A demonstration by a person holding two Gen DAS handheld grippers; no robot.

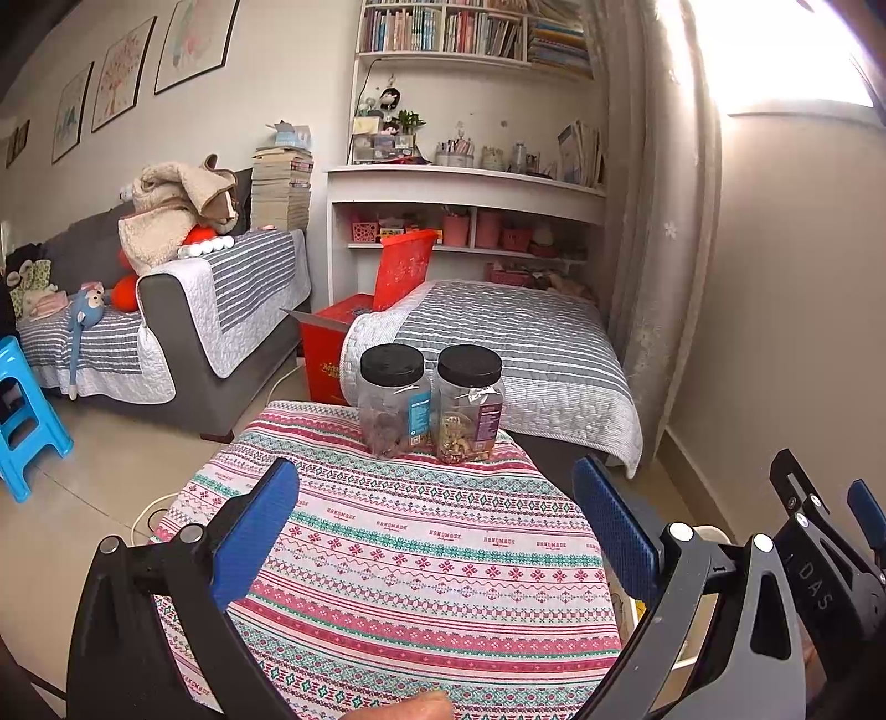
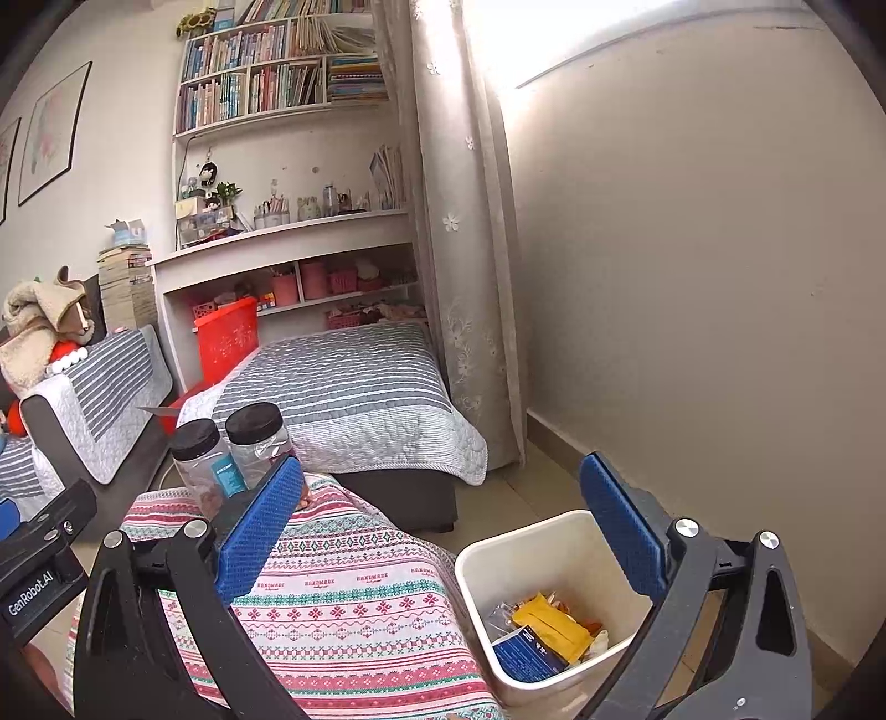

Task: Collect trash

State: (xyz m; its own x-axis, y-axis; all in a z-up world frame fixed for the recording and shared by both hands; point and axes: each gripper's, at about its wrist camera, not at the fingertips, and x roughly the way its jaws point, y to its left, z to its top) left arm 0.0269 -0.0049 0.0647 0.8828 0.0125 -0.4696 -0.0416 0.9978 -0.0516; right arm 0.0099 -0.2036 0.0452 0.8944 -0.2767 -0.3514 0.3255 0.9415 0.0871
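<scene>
Both grippers, left [image 1: 434, 531] and right [image 2: 440, 531], hang spread and empty. Trash [image 2: 545, 637] lies in the bin [image 2: 482, 559] beside the table [image 1: 421, 570]. No loose trash shows; leave the jars [image 1: 396, 399] standing and scan before reaching.

A home bedroom: quilted bed [image 1: 498, 327] at twelve o'clock, bookshelf [image 1: 470, 33] above it, sofa [image 1: 210, 310] with soft toys at ten o'clock.
</scene>
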